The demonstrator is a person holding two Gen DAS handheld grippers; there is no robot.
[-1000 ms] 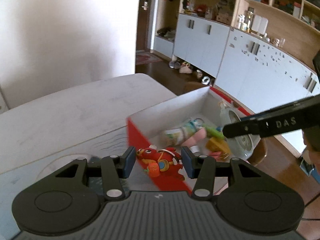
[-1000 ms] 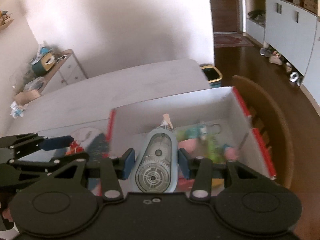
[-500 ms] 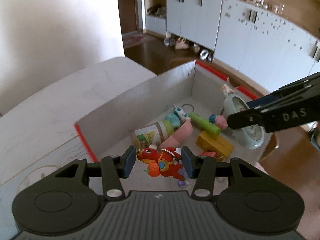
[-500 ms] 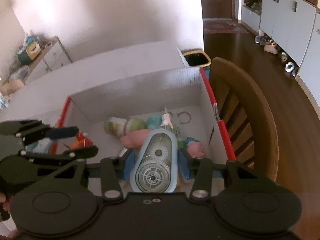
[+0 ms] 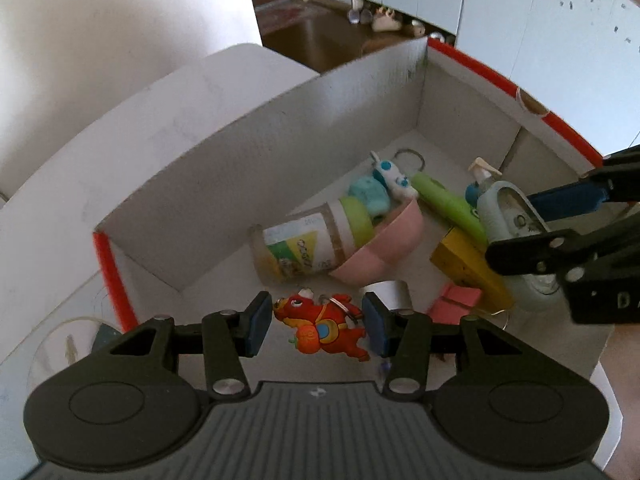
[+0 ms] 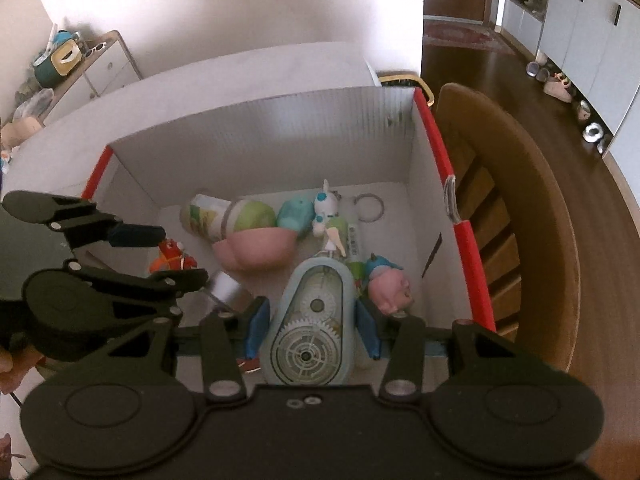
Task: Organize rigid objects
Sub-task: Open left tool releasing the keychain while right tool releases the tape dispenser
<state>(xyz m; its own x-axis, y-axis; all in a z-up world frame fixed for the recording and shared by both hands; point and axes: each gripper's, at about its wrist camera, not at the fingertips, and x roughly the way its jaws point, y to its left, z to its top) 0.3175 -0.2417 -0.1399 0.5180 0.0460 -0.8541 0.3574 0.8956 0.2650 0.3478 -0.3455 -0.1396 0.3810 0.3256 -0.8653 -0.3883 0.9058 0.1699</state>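
Only a pale "D" and part of an "A" legible, stamped on the black body of the right gripper [image 5: 554, 216] at the right edge of the left wrist view. Print on the label of the jar [image 5: 304, 246] lying in the box [image 5: 256, 136]: blurred, unreadable. Likewise the marks on the green tube [image 6: 354, 242].

Left gripper [image 5: 316, 326] and right gripper [image 6: 310, 328] angled downward, fingers clamped

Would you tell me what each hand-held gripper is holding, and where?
Left: red dragon keychain, gripped at head and tail. Right: blue gear toy, by its sides.
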